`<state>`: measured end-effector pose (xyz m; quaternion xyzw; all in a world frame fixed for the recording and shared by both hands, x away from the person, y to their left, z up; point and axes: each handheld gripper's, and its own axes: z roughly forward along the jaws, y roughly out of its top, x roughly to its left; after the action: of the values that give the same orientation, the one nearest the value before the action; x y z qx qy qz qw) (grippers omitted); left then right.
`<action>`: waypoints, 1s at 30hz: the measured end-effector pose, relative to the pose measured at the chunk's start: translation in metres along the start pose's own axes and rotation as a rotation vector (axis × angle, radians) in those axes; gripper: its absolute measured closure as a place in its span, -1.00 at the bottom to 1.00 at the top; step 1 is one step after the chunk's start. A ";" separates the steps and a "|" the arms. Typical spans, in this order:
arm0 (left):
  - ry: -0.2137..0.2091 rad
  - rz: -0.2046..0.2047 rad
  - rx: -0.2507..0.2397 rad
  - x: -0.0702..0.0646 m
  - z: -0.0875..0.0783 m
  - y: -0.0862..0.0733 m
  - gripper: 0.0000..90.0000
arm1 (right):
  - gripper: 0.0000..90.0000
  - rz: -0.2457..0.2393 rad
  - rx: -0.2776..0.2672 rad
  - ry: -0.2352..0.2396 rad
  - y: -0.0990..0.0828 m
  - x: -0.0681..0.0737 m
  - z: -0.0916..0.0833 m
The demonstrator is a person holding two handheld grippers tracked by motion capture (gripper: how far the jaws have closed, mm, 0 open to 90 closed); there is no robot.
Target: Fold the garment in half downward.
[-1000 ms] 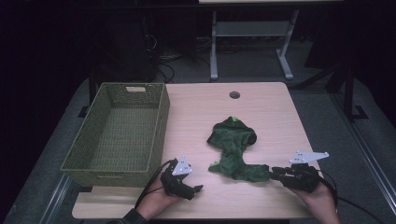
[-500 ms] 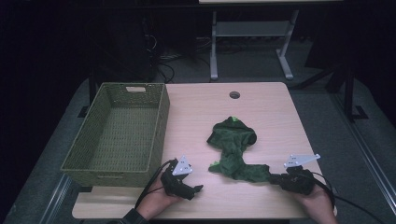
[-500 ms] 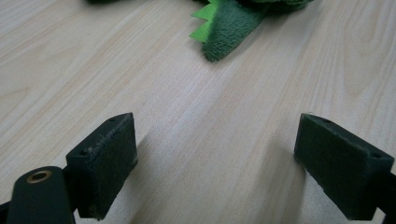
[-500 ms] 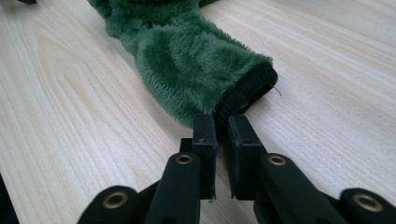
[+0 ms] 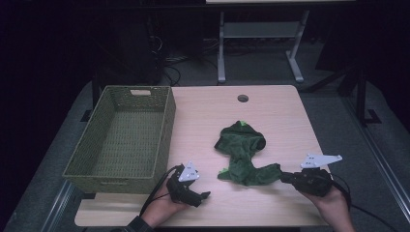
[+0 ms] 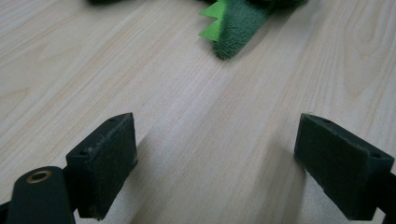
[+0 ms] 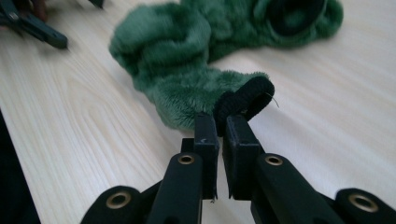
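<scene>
Dark green plush garment with black cuff; olive-green woven basket.

The green plush garment is cut off by the left gripper view's top edge.

dim room | table lit from above | soft shadows | far edges blurred

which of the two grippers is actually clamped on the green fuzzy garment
The right gripper: its jaws have just closed onto the black cuff of the green garment. The left gripper stands wide open over bare table.
</scene>
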<state>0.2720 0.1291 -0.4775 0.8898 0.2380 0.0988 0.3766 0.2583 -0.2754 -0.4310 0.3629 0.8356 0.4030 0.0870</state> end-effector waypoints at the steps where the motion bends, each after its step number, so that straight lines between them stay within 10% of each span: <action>1: 0.000 0.000 0.000 0.000 0.000 0.000 -0.73 | 0.88 -0.014 -0.006 0.003 0.003 0.000 -0.001; 30: 0.003 -0.006 -0.005 -0.001 0.001 0.000 -0.73 | 0.80 -0.232 -0.011 0.123 0.083 0.049 0.057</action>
<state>0.2718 0.1280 -0.4778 0.8880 0.2409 0.0997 0.3786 0.2921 -0.1736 -0.4001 0.2377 0.8737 0.4161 0.0836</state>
